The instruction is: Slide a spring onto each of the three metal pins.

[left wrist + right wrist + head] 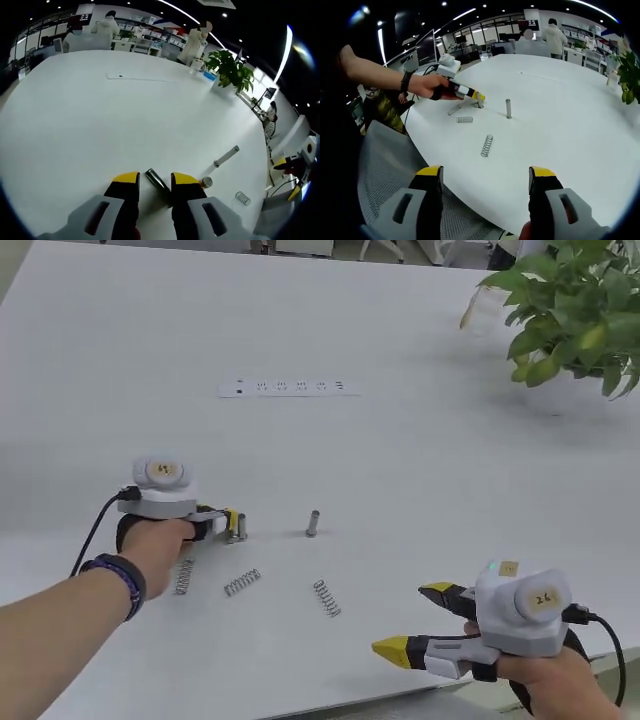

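My left gripper (226,524) (155,181) rests low on the white table, its jaws narrowly apart and shut on a dark metal pin (159,184) lying between them. A second pin (241,527) (206,182) stands just beside its yellow tips. A third pin (313,523) (226,156) (508,108) stands alone to the right. Three springs lie flat nearer me: one (184,575) under the left hand, one (241,582) (464,119) in the middle, one (327,597) (487,145) to the right. My right gripper (414,618) (486,173) hovers open and empty at the table's front edge.
A white power strip (290,388) lies at the far middle of the table. A potted plant (570,310) stands at the back right. A grey mesh chair (395,175) sits below the table's near edge (470,200).
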A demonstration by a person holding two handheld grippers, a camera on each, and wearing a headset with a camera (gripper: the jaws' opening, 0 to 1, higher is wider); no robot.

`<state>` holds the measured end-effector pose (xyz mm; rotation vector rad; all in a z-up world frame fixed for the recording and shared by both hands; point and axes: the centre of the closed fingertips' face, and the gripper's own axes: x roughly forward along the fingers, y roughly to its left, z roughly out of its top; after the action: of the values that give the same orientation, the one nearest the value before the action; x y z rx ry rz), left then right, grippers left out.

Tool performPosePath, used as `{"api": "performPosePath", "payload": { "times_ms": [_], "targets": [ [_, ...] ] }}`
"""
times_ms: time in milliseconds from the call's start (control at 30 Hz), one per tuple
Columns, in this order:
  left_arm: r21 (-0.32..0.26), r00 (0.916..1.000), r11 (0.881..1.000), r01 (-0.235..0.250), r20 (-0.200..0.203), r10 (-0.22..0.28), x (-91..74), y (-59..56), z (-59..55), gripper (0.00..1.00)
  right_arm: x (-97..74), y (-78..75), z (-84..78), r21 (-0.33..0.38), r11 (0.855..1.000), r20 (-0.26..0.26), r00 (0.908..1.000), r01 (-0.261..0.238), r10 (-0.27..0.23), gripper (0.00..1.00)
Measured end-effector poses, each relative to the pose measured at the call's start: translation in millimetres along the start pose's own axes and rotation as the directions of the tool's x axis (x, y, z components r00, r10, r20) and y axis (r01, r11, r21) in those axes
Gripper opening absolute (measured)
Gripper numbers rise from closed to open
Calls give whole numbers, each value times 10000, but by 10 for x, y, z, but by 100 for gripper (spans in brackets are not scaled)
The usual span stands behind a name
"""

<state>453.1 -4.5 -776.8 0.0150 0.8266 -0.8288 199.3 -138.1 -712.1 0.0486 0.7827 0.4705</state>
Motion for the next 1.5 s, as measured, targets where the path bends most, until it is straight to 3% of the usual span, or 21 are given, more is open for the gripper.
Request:
{"api": "performPosePath", "payload": {
  "times_ms": [300, 1000, 1500],
  "targets": [
    [547, 9991, 9982, -252, -319, 270, 14, 52, -15, 12, 8, -12, 11, 17, 10000, 14, 10000, 0, 0, 68],
    [866, 9951, 9953, -439, -841, 512, -44, 107, -70, 4, 14, -10, 2, 40, 10000, 27, 10000, -23, 23, 68],
    [1189, 9825, 9896, -811, -1576, 994, -96, 216, -98, 3, 37, 14, -17, 31, 10000, -20, 10000, -90, 90, 68]
  ]
}}
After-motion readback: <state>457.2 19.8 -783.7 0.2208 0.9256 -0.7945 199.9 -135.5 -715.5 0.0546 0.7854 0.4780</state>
